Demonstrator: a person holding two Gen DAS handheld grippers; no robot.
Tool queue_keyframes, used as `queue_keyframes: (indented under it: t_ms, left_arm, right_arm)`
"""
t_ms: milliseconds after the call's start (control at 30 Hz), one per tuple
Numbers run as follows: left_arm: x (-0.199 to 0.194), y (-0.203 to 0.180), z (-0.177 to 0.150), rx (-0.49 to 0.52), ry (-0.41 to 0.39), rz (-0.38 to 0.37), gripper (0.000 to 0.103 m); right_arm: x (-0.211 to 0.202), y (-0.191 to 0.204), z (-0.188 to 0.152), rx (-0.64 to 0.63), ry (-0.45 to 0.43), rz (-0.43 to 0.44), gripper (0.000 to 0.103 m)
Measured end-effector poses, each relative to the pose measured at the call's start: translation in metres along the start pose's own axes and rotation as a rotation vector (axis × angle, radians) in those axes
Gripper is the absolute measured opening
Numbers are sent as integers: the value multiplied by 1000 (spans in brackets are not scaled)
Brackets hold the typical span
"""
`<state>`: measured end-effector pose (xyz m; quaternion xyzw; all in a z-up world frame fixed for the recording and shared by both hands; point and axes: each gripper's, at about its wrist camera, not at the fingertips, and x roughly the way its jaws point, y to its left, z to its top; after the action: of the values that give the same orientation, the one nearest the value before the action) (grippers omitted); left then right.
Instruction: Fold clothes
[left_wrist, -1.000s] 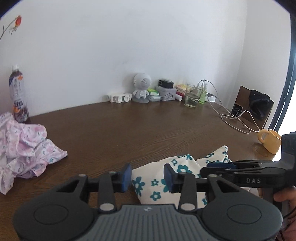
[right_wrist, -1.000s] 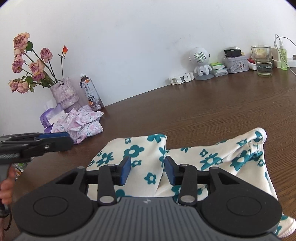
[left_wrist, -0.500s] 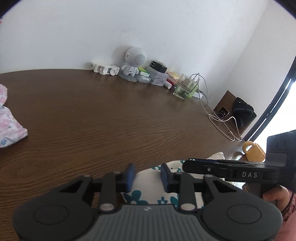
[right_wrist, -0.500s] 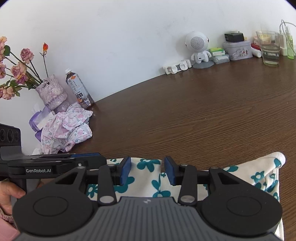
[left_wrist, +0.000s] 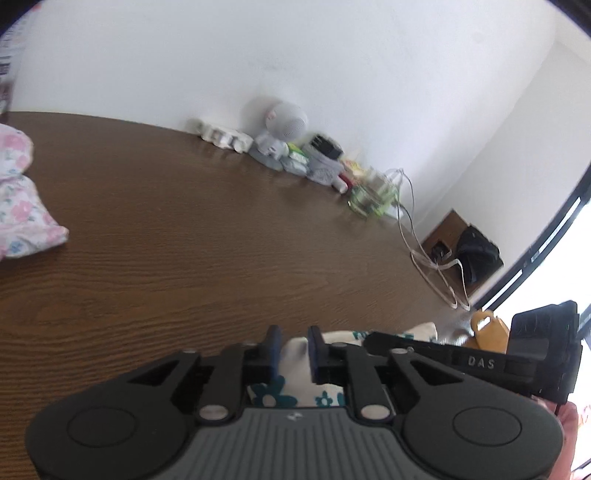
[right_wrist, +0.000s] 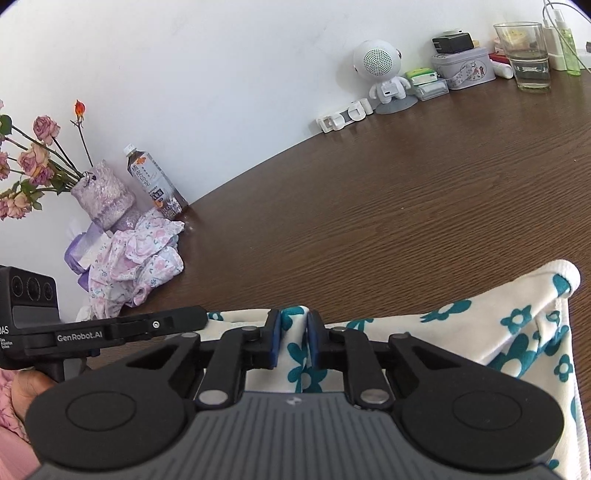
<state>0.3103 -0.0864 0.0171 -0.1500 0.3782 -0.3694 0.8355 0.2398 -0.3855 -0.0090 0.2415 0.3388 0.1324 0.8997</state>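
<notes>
The white cloth (right_wrist: 461, 332) with teal flowers lies at the near edge of the brown wooden table (right_wrist: 406, 206), bunched up under both tools, with one corner rising to a point at the right of the right wrist view. The right gripper (right_wrist: 293, 341) has a ridge of this cloth standing between its blue pads (right_wrist: 274, 341); its jaws are closing on that fold and the pads press against the fabric on both sides, so it is grasping the cloth. The left gripper (left_wrist: 293, 352) sits just to the left of the right one, and its jaws are opening slightly; a hump of the same cloth fills the narrow gap between its pads, though the blurred view does not settle for certain how firmly they pinch it. In the left wrist view the right tool's black body crosses the lower right with a hand (left_wrist: 570, 421) behind it. Far to the left lies a crumpled pink flowered garment (right_wrist: 136, 266), just beside a vase of dried roses (right_wrist: 101, 195) and a drink bottle (right_wrist: 153, 181). Along the far wall stand a small white robot figure (right_wrist: 380, 74), a tin (right_wrist: 463, 70) and a glass of water (right_wrist: 526, 55). A yellow mug (left_wrist: 489, 328) stands at the right edge of the table.
</notes>
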Motion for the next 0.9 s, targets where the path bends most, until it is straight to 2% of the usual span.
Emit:
queue_keyframes:
  t_ms: [100, 167, 267, 300, 333, 433, 567, 667, 767, 800, 900]
  left_arm:
    - [-6, 4, 3, -17, -14, 16, 30]
    - [-2, 6, 3, -31, 7, 13, 32]
    - [7, 8, -1, -43, 39, 5, 31]
    - [9, 8, -2, -43, 42, 4, 24]
    - [10, 10, -3, -47, 46, -11, 8]
    - [9, 10, -5, -59, 35, -8, 5]
    - [7, 13, -6, -87, 21, 13, 6]
    - [-3, 20, -6, -143, -11, 49, 22]
    - [-10, 27, -8, -187, -22, 68, 33]
    - [-9, 28, -9, -199, -12, 60, 39]
    - [-4, 29, -11, -223, 20, 43, 45]
  right_arm:
    - [-9, -1, 2, 17, -46, 6, 32]
    - [-11, 0, 3, 16, -58, 4, 32]
    - [-7, -1, 3, 23, -37, 4, 32]
    - [-6, -1, 2, 24, -32, -1, 32]
    - [-5, -1, 1, 24, -28, -4, 28]
    - [-5, -1, 0, 25, -27, 7, 14]
    - [-6, 3, -3, -1, -27, -9, 13]
    - [-7, 1, -4, 6, -31, -2, 13]
    - [-11, 2, -5, 5, -44, 0, 23]
    - [-12, 3, -5, 2, -49, -1, 29]
    - [-16, 5, -6, -6, -60, -6, 34]
